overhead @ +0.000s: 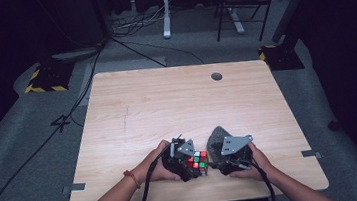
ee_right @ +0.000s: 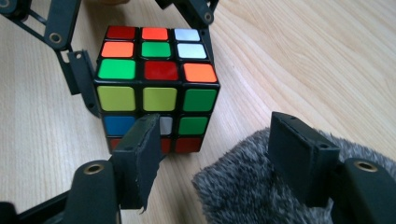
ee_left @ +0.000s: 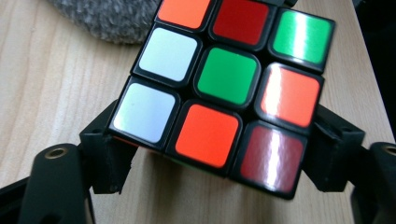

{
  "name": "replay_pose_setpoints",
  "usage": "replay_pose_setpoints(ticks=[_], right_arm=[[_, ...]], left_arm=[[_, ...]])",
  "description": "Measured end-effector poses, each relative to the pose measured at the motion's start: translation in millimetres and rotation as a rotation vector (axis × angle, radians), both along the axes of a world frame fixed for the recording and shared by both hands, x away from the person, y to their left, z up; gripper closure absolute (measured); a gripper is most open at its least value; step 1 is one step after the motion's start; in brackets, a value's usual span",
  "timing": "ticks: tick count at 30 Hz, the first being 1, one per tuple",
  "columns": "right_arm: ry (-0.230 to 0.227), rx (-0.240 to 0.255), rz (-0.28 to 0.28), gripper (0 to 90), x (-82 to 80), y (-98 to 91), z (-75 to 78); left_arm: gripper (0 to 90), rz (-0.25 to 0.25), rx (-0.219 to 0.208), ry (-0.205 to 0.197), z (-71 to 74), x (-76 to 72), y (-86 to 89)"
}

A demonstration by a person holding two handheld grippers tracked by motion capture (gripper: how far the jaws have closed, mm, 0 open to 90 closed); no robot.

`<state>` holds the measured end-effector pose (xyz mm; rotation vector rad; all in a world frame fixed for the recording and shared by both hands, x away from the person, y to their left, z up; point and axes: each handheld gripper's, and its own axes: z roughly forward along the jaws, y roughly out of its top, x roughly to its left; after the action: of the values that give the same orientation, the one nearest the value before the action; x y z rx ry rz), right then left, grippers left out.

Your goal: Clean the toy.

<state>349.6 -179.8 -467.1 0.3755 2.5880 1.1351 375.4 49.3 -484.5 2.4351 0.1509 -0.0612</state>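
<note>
The puzzle cube (overhead: pixel 198 161) rests on the wooden table (overhead: pixel 177 105) at its near edge, between the two hand-held tools. The left gripper (overhead: pixel 189 165) has the cube between its jaws: in the left gripper view the two black pads sit against opposite lower sides of the cube (ee_left: pixel 219 98), and they appear to press on it, though the contact faces themselves are hidden behind the cube's edges. The right gripper (overhead: pixel 218 165) stands wide open and holds nothing; in the right gripper view one pad lies just in front of the cube's near face (ee_right: pixel 156 88) and the other over a grey furry cloth (ee_right: pixel 243 191), which lies on the table just beside the cube on the person's right. The cube therefore sits straight ahead of the left tool and ahead and to the left of the right one. Being equal-sided, it offers no long axis. Judgement: the left hand has control of the cube; the right is nearer the cloth.
</note>
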Motion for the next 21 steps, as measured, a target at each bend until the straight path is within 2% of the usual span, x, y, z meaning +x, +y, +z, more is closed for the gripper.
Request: replay_pose_setpoints(ticks=[2,5,7,10,15,21], right_arm=[[-0.003,-0.003,0.005,35.0,0.0,1.8,1.0],[-0.004,-0.001,-0.008,36.7,1.4,3.6,0.9],[-0.005,0.033,-0.014,39.2,1.7,4.4,4.4],[-0.027,0.034,0.006,41.4,0.3,10.7,10.4],[-0.022,0.03,0.013,41.6,2.8,15.2,12.8],[-0.022,0.055,0.041,40.7,3.8,24.4,19.9]], left_arm=[[22.1,-0.017,-0.007,0.002,-0.3,1.1,1.3],[27.0,-0.043,0.024,-0.008,0.6,0.9,3.3],[31.0,-0.062,0.028,-0.011,-0.3,-0.8,2.3],[32.0,-0.081,0.044,-0.035,-0.5,-4.5,-1.7],[32.0,-0.074,0.038,-0.033,-1.4,-3.4,0.4],[30.0,-0.06,0.05,-0.042,-3.6,-2.7,-2.0]])
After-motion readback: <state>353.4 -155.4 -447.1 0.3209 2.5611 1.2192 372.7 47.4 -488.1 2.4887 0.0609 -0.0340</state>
